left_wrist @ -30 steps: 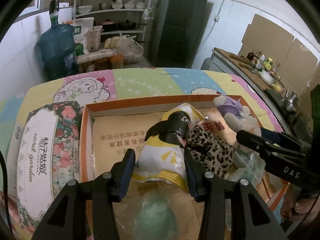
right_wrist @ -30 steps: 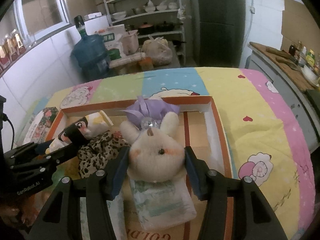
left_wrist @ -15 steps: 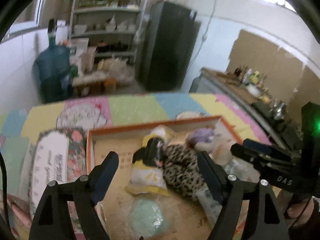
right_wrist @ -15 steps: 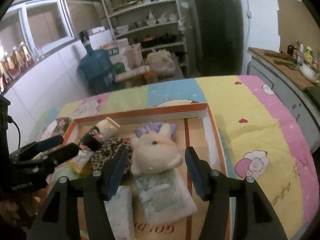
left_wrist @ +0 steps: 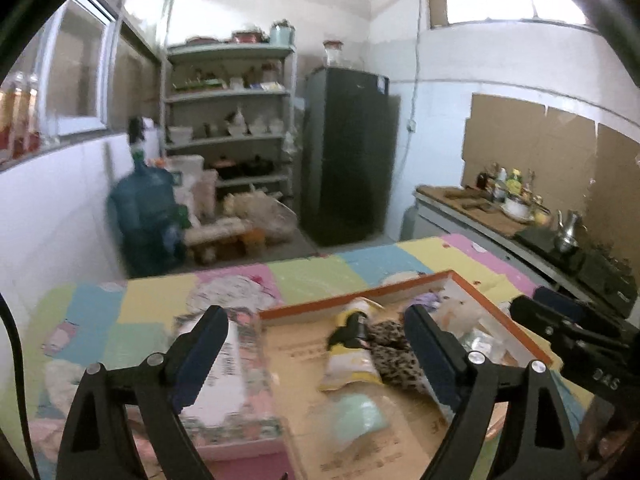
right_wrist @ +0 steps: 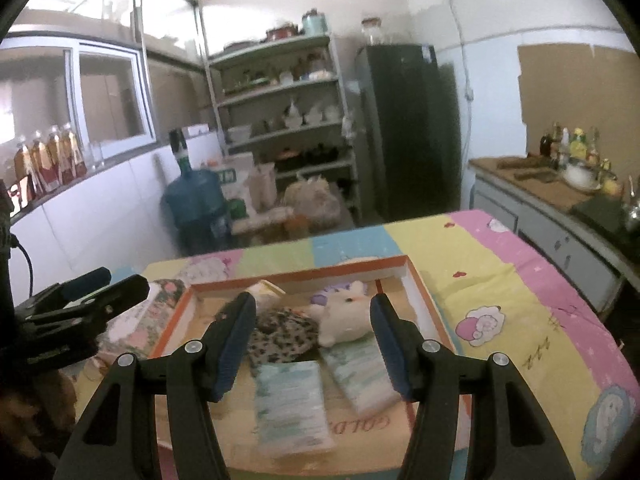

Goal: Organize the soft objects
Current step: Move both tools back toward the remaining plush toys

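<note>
Right wrist view: right gripper [right_wrist: 312, 336], jaws wide, nothing held, above cardboard box [right_wrist: 420, 292]. Contents: plush rabbit [right_wrist: 344, 316], leopard cloth [right_wrist: 280, 334], tissue packs [right_wrist: 290, 404]. Left gripper [left_wrist: 316, 356] likewise wide, empty. Risk: rabbit, resting against cloth, might drag it out if grasped.

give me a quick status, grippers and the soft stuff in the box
Left gripper open, empty. Right gripper open, empty, above the box. White plush and leopard cloth lie inside, touching. Nothing in the way.
</note>
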`<move>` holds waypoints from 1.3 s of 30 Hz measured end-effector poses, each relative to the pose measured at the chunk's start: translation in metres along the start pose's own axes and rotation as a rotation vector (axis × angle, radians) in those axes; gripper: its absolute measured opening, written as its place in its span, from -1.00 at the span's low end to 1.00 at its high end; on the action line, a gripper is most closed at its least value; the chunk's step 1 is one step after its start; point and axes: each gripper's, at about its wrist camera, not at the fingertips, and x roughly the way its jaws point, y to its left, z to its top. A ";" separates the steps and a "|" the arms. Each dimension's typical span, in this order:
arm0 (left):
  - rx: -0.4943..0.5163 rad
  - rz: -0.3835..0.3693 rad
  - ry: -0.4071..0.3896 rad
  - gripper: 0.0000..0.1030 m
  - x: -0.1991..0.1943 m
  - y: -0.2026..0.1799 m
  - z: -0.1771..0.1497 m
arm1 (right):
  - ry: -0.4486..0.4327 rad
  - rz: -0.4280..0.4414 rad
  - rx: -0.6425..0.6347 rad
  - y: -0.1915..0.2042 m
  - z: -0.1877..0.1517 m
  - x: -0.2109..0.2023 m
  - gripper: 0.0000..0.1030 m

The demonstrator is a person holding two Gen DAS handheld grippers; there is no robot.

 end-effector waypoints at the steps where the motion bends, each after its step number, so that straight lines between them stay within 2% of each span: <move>1: -0.011 -0.002 -0.019 0.74 -0.007 0.006 -0.001 | -0.011 0.000 -0.001 0.006 -0.002 -0.005 0.19; 4: -0.051 -0.023 -0.072 0.74 -0.024 0.023 -0.004 | -0.031 0.007 -0.008 0.025 -0.007 -0.016 0.20; 8: -0.029 0.022 -0.117 0.74 -0.043 0.037 -0.006 | -0.045 0.035 -0.018 0.050 -0.013 -0.026 0.20; 13: -0.045 0.045 -0.140 0.74 -0.067 0.059 -0.011 | -0.050 0.069 -0.022 0.081 -0.021 -0.032 0.20; 23: -0.092 0.099 -0.147 0.74 -0.106 0.102 -0.025 | -0.018 0.144 -0.032 0.127 -0.033 -0.032 0.21; 26: -0.105 0.116 -0.150 0.74 -0.115 0.113 -0.030 | -0.011 0.155 -0.045 0.139 -0.034 -0.032 0.39; 31: -0.120 0.165 -0.155 0.74 -0.130 0.132 -0.039 | -0.004 0.172 -0.074 0.159 -0.035 -0.033 0.40; 39: -0.146 0.199 -0.159 0.74 -0.147 0.152 -0.057 | 0.018 0.203 -0.119 0.183 -0.041 -0.032 0.43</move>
